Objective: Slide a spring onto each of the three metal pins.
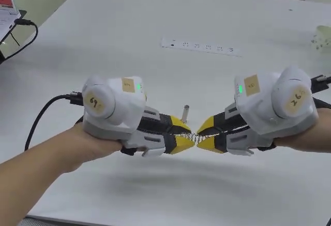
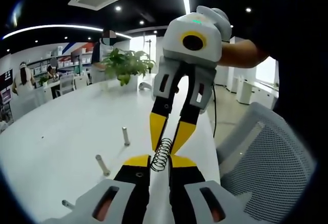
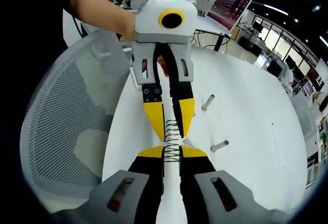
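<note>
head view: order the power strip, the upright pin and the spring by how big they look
1. power strip: clearly largest, though farthest away
2. spring and pin: these look about alike, and the spring is nearer the camera, so I won't rank them

Head view from above, tilted down at the white desk (image 1: 155, 24), close, left gripper view low, along its yellow-tipped fingers (image 2: 136, 161) toward the right gripper (image 2: 165, 148), right gripper view facing back at the left gripper (image 3: 173, 133), all sharing the coiled metal spring (image 1: 190, 139)
</note>
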A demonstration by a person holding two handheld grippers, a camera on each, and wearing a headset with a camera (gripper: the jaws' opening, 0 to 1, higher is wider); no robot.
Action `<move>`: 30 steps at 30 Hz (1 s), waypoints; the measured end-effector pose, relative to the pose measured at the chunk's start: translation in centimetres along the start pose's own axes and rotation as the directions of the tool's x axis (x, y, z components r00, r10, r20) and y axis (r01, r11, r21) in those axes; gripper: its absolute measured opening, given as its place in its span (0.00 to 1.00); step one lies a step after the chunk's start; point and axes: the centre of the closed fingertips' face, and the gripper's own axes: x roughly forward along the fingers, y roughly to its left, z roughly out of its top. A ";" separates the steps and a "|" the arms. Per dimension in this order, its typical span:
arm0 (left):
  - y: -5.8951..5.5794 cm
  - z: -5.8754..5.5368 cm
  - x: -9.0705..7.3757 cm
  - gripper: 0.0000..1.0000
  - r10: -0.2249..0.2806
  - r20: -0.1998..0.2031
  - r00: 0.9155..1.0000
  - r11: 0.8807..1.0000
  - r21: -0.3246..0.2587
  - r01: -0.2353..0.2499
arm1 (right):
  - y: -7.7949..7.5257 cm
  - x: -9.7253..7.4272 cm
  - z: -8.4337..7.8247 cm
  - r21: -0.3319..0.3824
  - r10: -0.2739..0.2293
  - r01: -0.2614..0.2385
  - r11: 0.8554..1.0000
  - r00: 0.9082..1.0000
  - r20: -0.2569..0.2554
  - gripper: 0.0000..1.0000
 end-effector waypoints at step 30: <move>-0.8 0.1 -0.4 0.02 -0.028 -0.001 1.000 1.000 -0.007 0.028 | 0.5 0.0 0.3 -0.013 0.008 -0.007 1.000 0.999 0.032 0.09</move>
